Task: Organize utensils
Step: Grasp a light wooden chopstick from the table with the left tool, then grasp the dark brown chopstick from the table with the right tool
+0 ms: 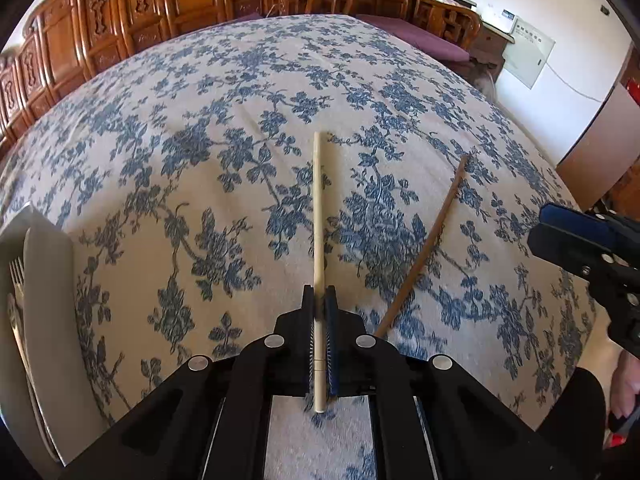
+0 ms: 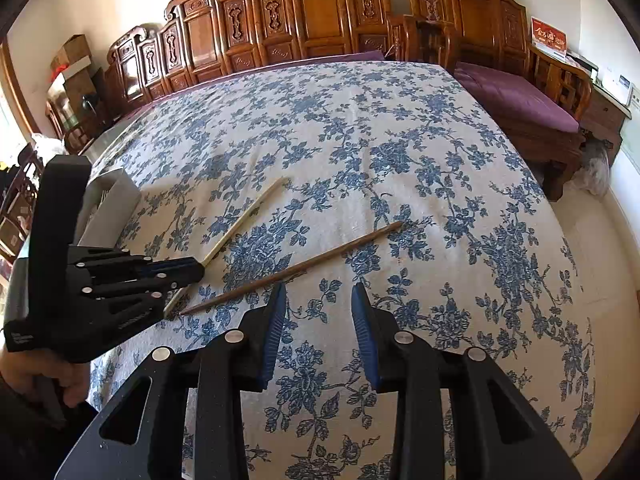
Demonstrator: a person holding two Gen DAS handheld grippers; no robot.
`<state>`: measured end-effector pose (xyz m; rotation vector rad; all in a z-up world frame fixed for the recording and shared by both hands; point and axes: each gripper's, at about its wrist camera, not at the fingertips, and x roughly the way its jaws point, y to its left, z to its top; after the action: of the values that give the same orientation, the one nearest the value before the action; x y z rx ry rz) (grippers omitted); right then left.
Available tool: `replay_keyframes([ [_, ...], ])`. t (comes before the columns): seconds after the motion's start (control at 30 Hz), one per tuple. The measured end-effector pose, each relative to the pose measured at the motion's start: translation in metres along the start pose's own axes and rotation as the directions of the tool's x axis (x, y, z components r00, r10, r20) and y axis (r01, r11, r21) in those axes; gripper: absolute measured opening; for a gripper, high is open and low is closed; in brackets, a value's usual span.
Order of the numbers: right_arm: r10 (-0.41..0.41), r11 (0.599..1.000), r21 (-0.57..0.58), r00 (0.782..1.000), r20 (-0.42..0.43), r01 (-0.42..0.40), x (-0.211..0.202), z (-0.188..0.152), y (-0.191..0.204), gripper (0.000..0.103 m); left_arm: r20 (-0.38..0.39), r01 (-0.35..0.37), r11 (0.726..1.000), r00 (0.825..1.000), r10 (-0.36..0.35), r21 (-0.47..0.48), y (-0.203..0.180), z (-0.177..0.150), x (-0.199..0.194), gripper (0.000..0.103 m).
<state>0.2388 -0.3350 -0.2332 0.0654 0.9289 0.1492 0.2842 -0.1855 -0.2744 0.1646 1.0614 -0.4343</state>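
Observation:
A pale chopstick (image 1: pixel 318 208) lies on the blue-flowered tablecloth (image 1: pixel 200 140), pointing away from me. My left gripper (image 1: pixel 319 296) is shut on its near part, the pads pressing both sides. To its right a brown chopstick (image 1: pixel 430 240) rests slanted on the cloth. In the right wrist view the left gripper (image 2: pixel 192 268) holds the pale chopstick (image 2: pixel 248 216) low over the cloth. The brown chopstick (image 2: pixel 304 266) lies just beyond my right gripper (image 2: pixel 319 296), which is open with only cloth between its fingers. The right gripper (image 1: pixel 560 232) also shows at the left wrist view's right edge.
A white utensil tray (image 1: pixel 44 240) with a fork (image 1: pixel 17 276) in it sits at the table's left; the same tray (image 2: pixel 116 196) shows behind the left gripper. Carved wooden benches (image 2: pixel 320 12) with a purple cushion (image 2: pixel 520 96) line the far side.

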Motion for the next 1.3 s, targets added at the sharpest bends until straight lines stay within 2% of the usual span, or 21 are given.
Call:
replay_keyframes([
  [0.3,-0.009,1.0,-0.013,1.0,-0.009,0.008,0.013,0.003,0.015,0.037,0.062,0.019,1.0,0.998,-0.018,-0.021,0.011,-0.025,-0.049,0.004],
  [0.37,-0.008,1.0,0.015,1.0,-0.008,0.008,0.018,0.007,0.015,0.048,0.076,0.027,0.999,0.997,-0.025,-0.025,0.014,-0.027,-0.061,0.004],
  [0.43,-0.018,0.999,0.033,1.0,-0.009,0.018,0.025,0.012,0.016,0.053,0.091,0.026,0.999,0.996,-0.024,-0.025,0.016,-0.029,-0.071,0.004],
  [0.6,-0.051,0.996,0.073,0.997,-0.049,0.055,0.047,0.028,0.021,0.053,0.131,0.012,1.0,0.991,-0.008,-0.029,0.02,-0.038,-0.096,0.004],
  [0.8,-0.084,0.985,0.136,0.988,-0.132,0.102,0.074,0.028,0.016,0.053,0.171,0.013,0.999,0.985,-0.004,-0.047,0.025,-0.049,-0.115,0.004],
  [0.97,-0.176,0.983,0.021,0.974,-0.141,0.181,0.079,0.025,0.026,0.041,0.19,0.02,0.998,0.982,-0.008,-0.063,0.031,-0.059,-0.129,0.004],
  [1.03,-0.172,0.985,0.008,0.975,-0.14,0.175,0.078,0.024,0.026,0.035,0.194,0.016,0.998,0.981,-0.004,-0.06,0.032,-0.063,-0.133,0.004],
  [1.17,-0.173,0.985,-0.006,0.971,-0.163,0.174,0.073,0.02,0.024,0.013,0.211,0.013,0.998,0.978,0.001,-0.068,0.036,-0.071,-0.141,0.004],
  [1.3,-0.172,0.985,-0.021,0.97,-0.174,0.171,0.067,0.014,0.024,0.009,0.222,0.015,0.996,0.975,0.004,-0.082,0.038,-0.078,-0.146,0.004],
])
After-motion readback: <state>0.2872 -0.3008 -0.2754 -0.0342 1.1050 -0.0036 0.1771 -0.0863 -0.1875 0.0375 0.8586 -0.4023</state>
